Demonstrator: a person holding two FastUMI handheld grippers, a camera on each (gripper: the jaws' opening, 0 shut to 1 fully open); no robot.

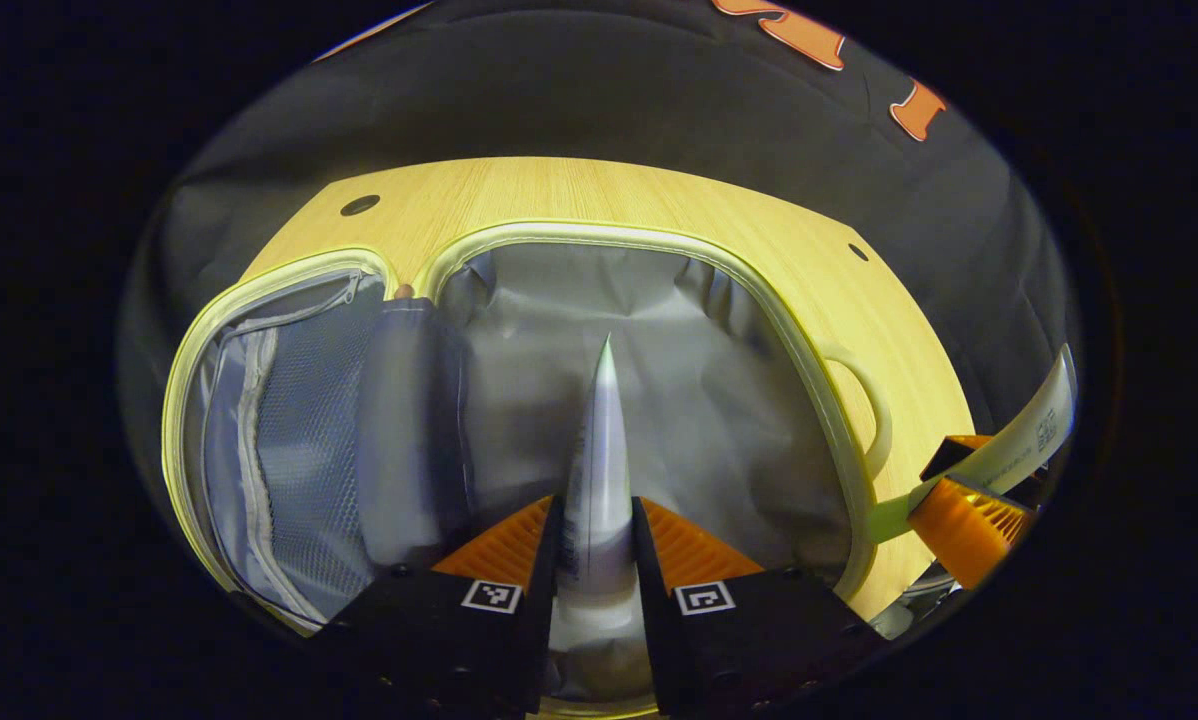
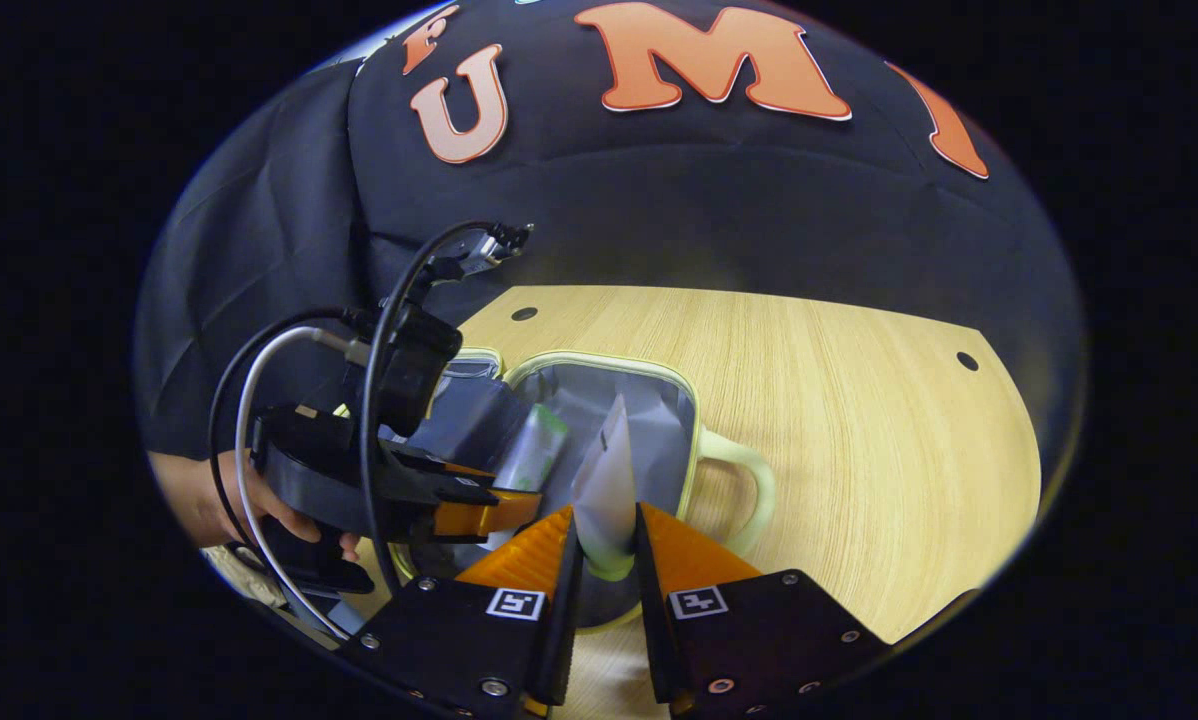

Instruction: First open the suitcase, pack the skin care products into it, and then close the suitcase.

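Pale wood-grain laminate covers the table [image 2: 859, 420], with small dark round holes [image 1: 360, 205] near its far corners. Black cloth hangs behind and around it as the booth wall [image 2: 659, 220].

On the table the suitcase [image 1: 779, 330] lies open, a small soft case with a pale yellow-green rim and a loop handle [image 2: 749, 480] on its side. Its grey fabric lining is creased; in the left gripper view the lid half on the left carries a mesh zip pocket [image 1: 299, 450].

The left gripper [image 1: 599, 540] is clamped on a white tube [image 1: 604, 450], both fingers pressing its lower part, and the tube's flat crimped end points up over the main compartment. In the right gripper view this gripper [image 2: 479, 515] sits at the left, held by a hand [image 2: 209, 500], with dark cables looping above it.

The right gripper [image 2: 607, 545] is likewise closed on a pale tube [image 2: 609, 480], held just over the near edge of the open case beside the handle. In the left gripper view that gripper [image 1: 969, 500] appears at the right edge with its tube [image 1: 1019, 440] slanting upward.
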